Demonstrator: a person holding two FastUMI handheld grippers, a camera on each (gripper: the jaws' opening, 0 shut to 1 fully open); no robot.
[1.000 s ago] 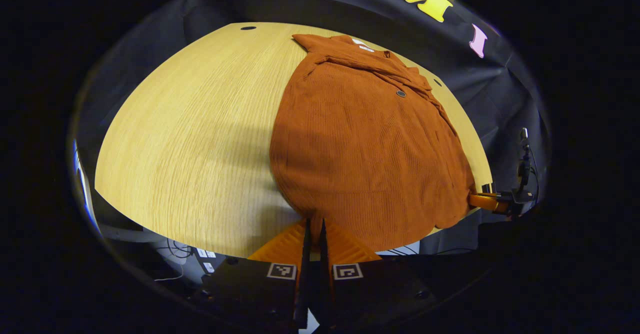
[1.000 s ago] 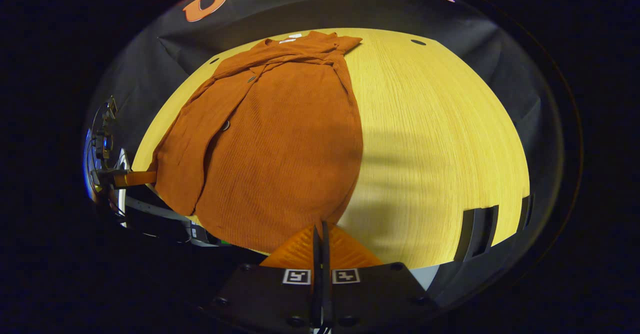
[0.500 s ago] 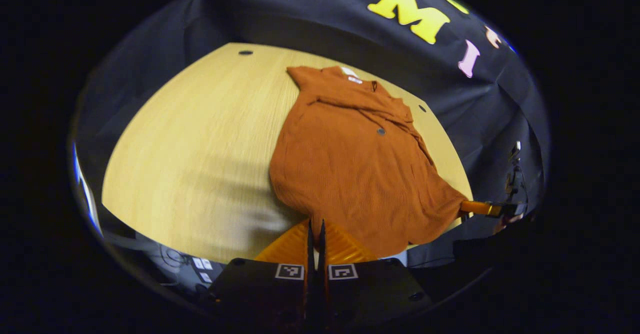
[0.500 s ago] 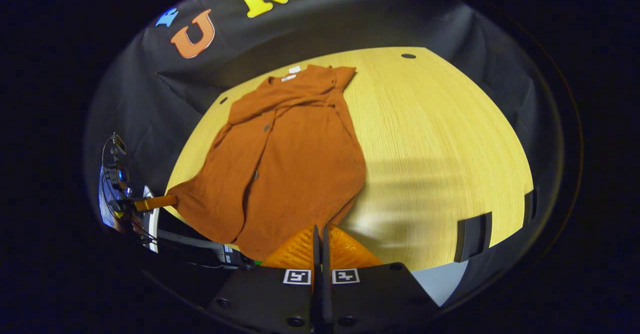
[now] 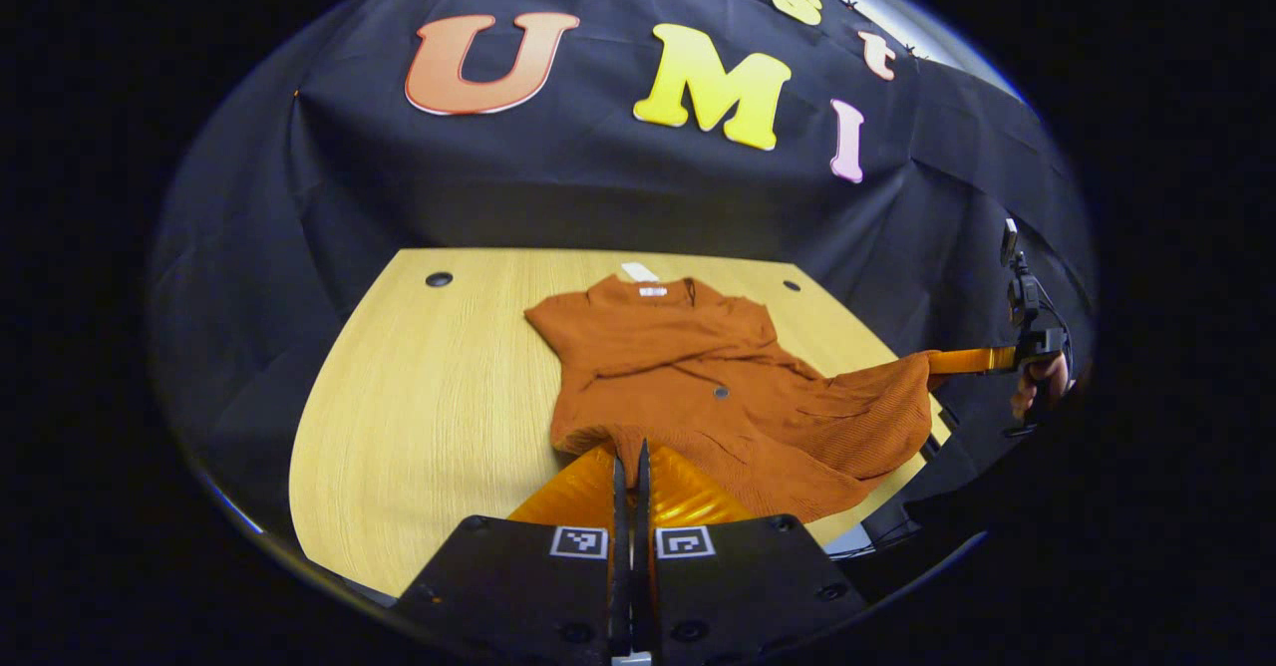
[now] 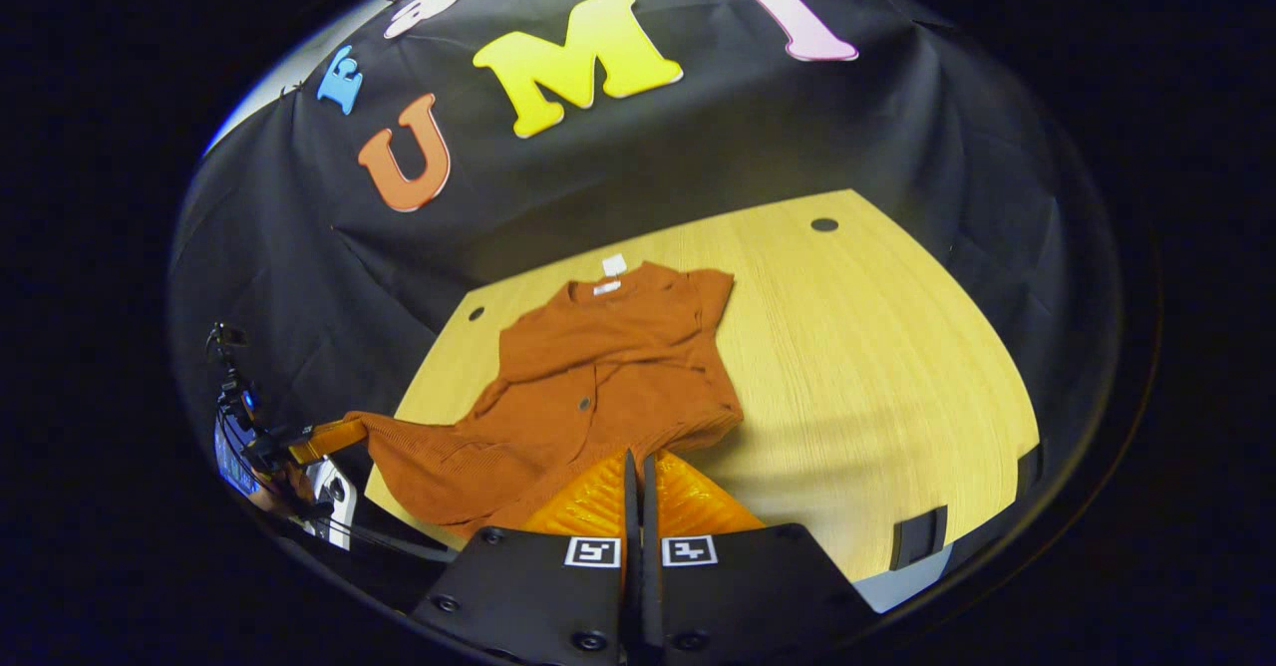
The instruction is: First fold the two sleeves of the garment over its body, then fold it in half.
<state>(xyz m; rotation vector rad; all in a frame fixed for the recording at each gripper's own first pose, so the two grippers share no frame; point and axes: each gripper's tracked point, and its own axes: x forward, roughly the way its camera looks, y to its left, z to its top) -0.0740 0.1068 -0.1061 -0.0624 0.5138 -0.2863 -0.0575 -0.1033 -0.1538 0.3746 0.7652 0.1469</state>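
Both tools (image 5: pixel 628 452) pinch garment (image 5: pixel 698 387) hem

Garment (image 5: pixel 698 387): ribbed matt knit cloth, I'd say corduroy-like. Bench (image 5: pixel 429 397): smooth pale wood-grain, faint sheen. I note wall (image 5: pixel 558 187): matt cloth.

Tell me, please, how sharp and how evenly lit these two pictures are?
Left gripper view: sharp, the garment ribbing readable, table edges bowed by the fisheye. Right gripper view: also sharp, table brightly lit, a soft shadow band beside the garment.

A wooden table (image 5: pixel 419 397) before black cloth (image 5: pixel 558 197); cables, perhaps, below.
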